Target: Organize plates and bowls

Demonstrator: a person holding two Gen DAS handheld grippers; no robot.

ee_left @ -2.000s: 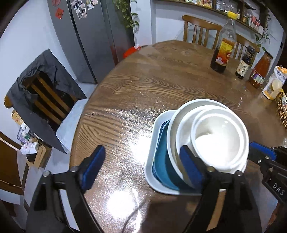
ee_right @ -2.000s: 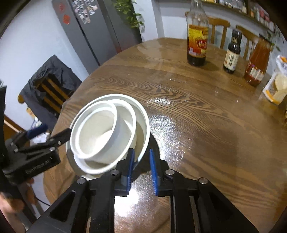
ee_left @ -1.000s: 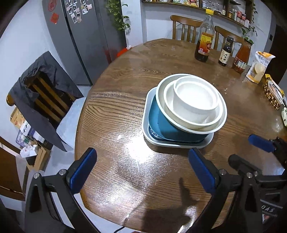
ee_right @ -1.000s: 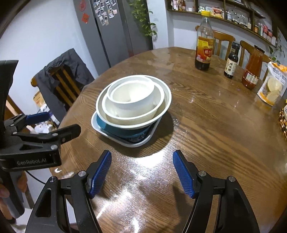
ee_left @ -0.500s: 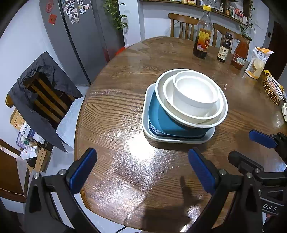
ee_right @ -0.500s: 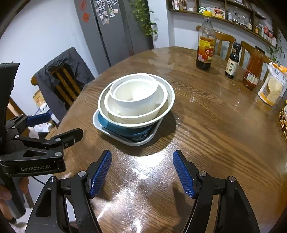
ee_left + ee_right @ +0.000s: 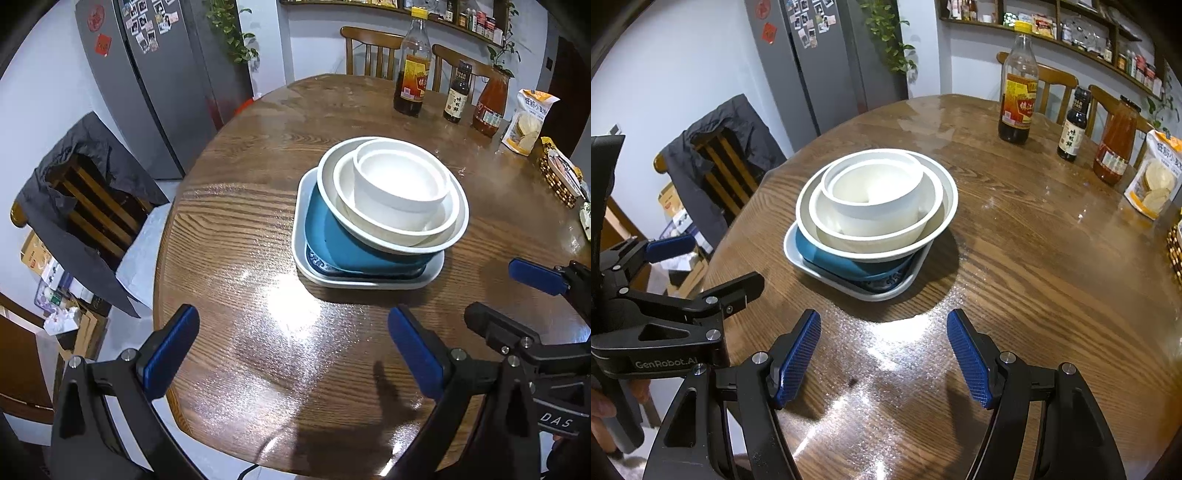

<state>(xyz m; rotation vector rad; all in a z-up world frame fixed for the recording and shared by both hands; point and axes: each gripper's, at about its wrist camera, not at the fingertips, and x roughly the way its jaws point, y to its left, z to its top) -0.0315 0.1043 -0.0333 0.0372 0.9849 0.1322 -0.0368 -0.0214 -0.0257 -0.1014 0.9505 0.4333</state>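
White bowls [image 7: 875,192] are sitting nested on a blue dish inside a tray [image 7: 849,288] mid-table [image 7: 1034,277]. Both grippers, left [image 7: 291,354] and right [image 7: 882,358], are hovering spread and empty, well apart from the stack. Stacking looks finished; next is probably just backing away.

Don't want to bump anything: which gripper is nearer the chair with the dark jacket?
Left. The left gripper hangs at the table edge on the chair side. The right gripper is further along, with the left one between it and the chair.
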